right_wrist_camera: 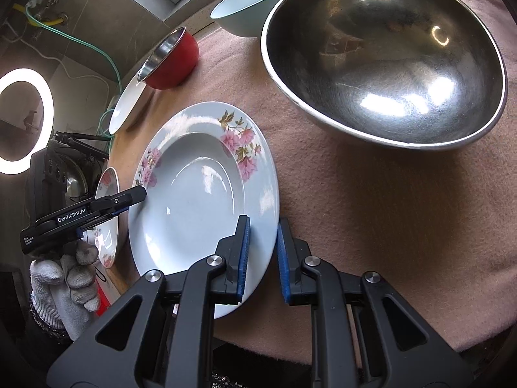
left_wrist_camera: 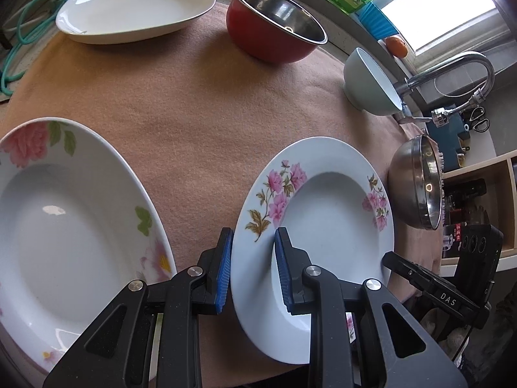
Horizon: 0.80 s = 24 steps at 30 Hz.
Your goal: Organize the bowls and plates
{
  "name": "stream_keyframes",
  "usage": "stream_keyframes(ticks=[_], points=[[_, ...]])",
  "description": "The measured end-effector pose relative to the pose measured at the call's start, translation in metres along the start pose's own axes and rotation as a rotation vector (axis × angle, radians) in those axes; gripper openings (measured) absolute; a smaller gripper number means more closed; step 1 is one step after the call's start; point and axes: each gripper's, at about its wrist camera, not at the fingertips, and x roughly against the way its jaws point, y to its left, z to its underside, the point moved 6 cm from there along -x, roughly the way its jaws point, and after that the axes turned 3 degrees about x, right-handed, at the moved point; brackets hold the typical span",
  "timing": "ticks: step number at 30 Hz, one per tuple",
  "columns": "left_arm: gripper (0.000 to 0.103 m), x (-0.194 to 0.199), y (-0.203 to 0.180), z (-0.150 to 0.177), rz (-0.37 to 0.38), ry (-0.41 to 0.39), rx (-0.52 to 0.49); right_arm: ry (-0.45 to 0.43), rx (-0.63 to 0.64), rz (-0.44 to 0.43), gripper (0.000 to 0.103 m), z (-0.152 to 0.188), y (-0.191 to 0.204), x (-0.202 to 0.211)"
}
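A small white plate with pink flowers (left_wrist_camera: 326,213) lies on the pink cloth between my two grippers; it also shows in the right wrist view (right_wrist_camera: 200,187). My left gripper (left_wrist_camera: 253,268) straddles its left rim, blue pads on either side with a gap. My right gripper (right_wrist_camera: 261,258) straddles the opposite rim, also with a gap. A larger flowered plate (left_wrist_camera: 64,226) lies to the left. A plain white plate (left_wrist_camera: 135,6), a red bowl (left_wrist_camera: 274,22), a pale green bowl (left_wrist_camera: 368,80) and a steel bowl (right_wrist_camera: 387,61) stand around.
The pink cloth (left_wrist_camera: 194,113) covers the counter. A tap (left_wrist_camera: 452,74) and sink lie at the right, a green hose (left_wrist_camera: 19,32) at the far left. A ring light (right_wrist_camera: 22,119) glows left in the right wrist view. Wooden shelves (left_wrist_camera: 484,194) stand at the right.
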Motion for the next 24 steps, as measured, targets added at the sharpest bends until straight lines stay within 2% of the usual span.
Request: stream_keyframes(ticks=[9, 24], points=[[0.024, 0.005, 0.002, 0.016, -0.007, -0.011, 0.019, 0.019, 0.031, -0.001, 0.017, 0.01, -0.001, 0.002], [0.025, 0.005, 0.002, 0.023, -0.025, -0.021, 0.011, 0.026, 0.048, 0.007, 0.018, 0.016, 0.001, 0.003]])
